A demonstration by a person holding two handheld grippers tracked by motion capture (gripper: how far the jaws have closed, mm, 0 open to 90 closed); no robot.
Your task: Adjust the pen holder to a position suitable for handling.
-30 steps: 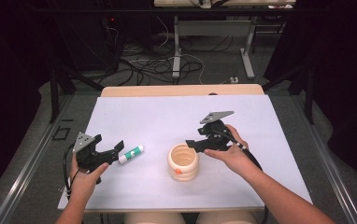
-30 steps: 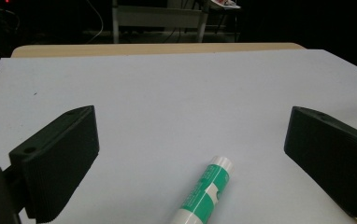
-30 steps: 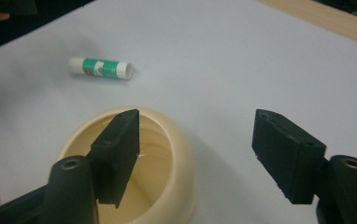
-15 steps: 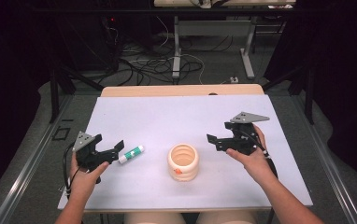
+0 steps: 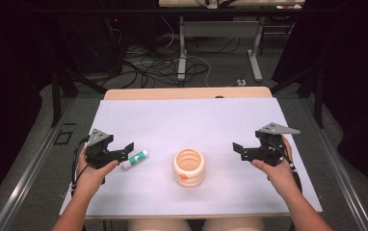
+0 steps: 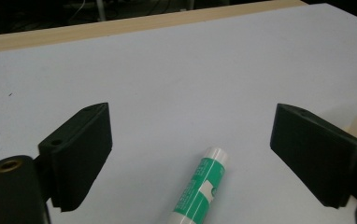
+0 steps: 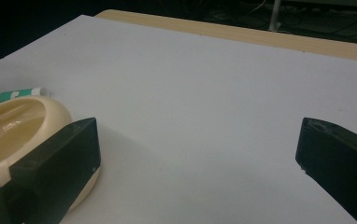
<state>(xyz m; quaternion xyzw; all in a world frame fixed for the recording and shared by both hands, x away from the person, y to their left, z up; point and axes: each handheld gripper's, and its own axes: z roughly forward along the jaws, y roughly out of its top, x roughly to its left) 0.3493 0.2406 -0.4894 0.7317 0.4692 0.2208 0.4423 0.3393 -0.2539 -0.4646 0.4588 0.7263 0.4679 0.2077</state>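
The left gripper (image 5: 124,150) sits at the near left of the white mat (image 5: 191,120), its jaws straddling the green-and-white tube (image 5: 135,159) that lies flat on the mat, just left of the cream ribbed pot (image 5: 189,167). In the left gripper view the tube (image 6: 199,191) lies between the two black jaws with clear mat on either side of it, so the pads do not yet press on it; the jaws have just been closing in on it but stand fairly wide. The step in hand looks like the pick-up of the tube, probably to carry it to the pot. The next move calls for bringing the jaws the rest of the way in across the tube's body, squarely enough that the round tube does not roll or squirt out sideways, then a lift clear of the mat. The pot stands upright and empty near the mat's front middle, its mouth facing up. To the right of the pot, well apart from it, the right gripper (image 5: 240,148) hangs with nothing between its jaws, which have just been opening and now stand wide; in the right gripper view the pot (image 7: 24,135) shows beside one jaw. Nothing lies between tube and pot, so the way across is free. Beyond the pot the mat is bare up to the wooden table edge (image 5: 187,93), with cables (image 5: 148,72) on the floor behind.
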